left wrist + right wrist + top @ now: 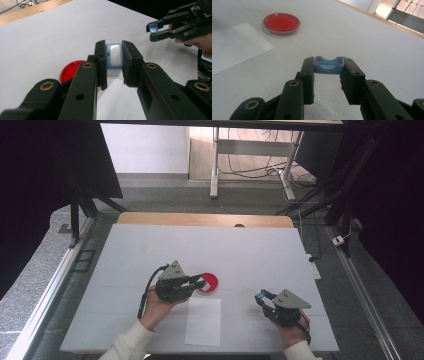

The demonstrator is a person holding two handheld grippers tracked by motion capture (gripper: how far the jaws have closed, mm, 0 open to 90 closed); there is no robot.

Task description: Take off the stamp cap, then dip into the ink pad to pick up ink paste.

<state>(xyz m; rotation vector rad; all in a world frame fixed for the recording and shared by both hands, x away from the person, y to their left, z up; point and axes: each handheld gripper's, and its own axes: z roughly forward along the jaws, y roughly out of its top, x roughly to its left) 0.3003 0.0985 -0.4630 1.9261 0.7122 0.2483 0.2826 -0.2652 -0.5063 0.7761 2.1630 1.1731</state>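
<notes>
My left gripper (199,282) is shut on a small light-blue case with a white face (114,58), held just above the table beside a red round dish (210,283). In the left gripper view the dish (70,70) lies behind the left jaw. My right gripper (261,296) hovers at the right front of the table, shut on a small blue cap-like piece (328,66). The left gripper view shows that right gripper (153,31) at the upper right, with the blue piece (152,27) at its tip. The red dish (281,23) sits far left in the right gripper view.
A white sheet of paper (203,321) lies near the front edge between my hands, just below the dish. The white table top (150,252) ends at a wooden strip (200,219) at the back. Black frames and cables stand beyond the table.
</notes>
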